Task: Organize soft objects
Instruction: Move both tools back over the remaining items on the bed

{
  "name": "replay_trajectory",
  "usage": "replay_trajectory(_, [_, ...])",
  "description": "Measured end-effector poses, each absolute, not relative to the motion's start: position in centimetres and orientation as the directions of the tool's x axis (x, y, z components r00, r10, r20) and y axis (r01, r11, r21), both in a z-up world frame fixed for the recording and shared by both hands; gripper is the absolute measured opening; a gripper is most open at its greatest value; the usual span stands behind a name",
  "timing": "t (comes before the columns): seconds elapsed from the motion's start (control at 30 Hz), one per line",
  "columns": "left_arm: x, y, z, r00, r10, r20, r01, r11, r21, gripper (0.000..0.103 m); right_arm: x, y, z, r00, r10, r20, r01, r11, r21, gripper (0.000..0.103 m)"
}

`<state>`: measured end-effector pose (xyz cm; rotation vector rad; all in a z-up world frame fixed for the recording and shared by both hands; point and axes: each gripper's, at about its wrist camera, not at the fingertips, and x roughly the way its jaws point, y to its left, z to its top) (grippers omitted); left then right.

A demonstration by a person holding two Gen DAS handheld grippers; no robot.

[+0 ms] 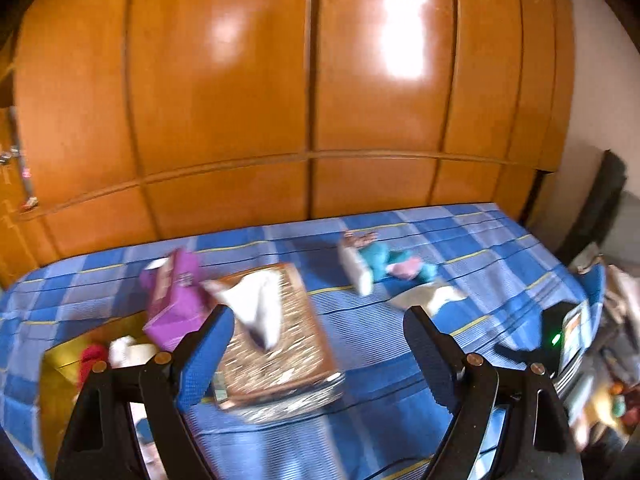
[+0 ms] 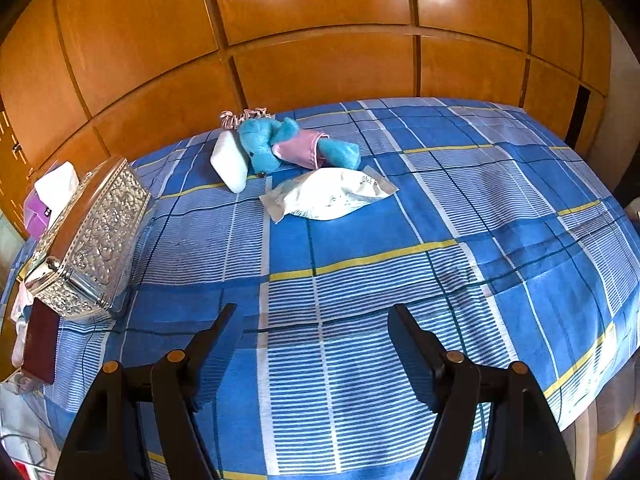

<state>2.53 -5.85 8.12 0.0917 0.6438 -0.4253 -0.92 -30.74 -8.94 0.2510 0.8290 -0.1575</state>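
Between left claw [image 1: 318,322] fingers, spread apart, nothing gripped; blurred silver tissue box [image 1: 276,340] beyond on bed [image 1: 500,240]. Right claw [image 2: 314,322] also apart, empty, over bare bedspread. Farther off: blue plush toy [image 2: 272,144], white pouch [image 2: 328,194], white pad [image 2: 229,162]. Purple box [image 2: 34,212] half hidden behind tissue box.

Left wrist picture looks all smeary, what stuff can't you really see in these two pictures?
- Left wrist view: motion blur smears the purple box and the red and white soft things beside it; their kind is unclear.
- Right wrist view: the silver tissue box hides most of that purple box.
- Right wrist view: print on the white packet is too small to read.
- Right wrist view: the dark red item is cut off at the left edge.
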Motion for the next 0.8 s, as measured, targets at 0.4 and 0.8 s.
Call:
replay_trajectory(0.4, [2.6, -7.4, 6.8, 0.714, -0.355, -0.603, 0.443, 0.896, -0.003, 0.087, 5.4, -32.3, -4.7, 0.755, 0.08, -0.651, 0.077, 0.975, 0.209, 0.076])
replay_trajectory(0.8, [3.7, -3.7, 5.9, 0.688, -0.363, -0.628, 0.396, 0.913, -0.094, 0.087, 24.6, -30.6, -4.1, 0.676, 0.205, -0.707, 0.026, 0.953, 0.302, 0.076])
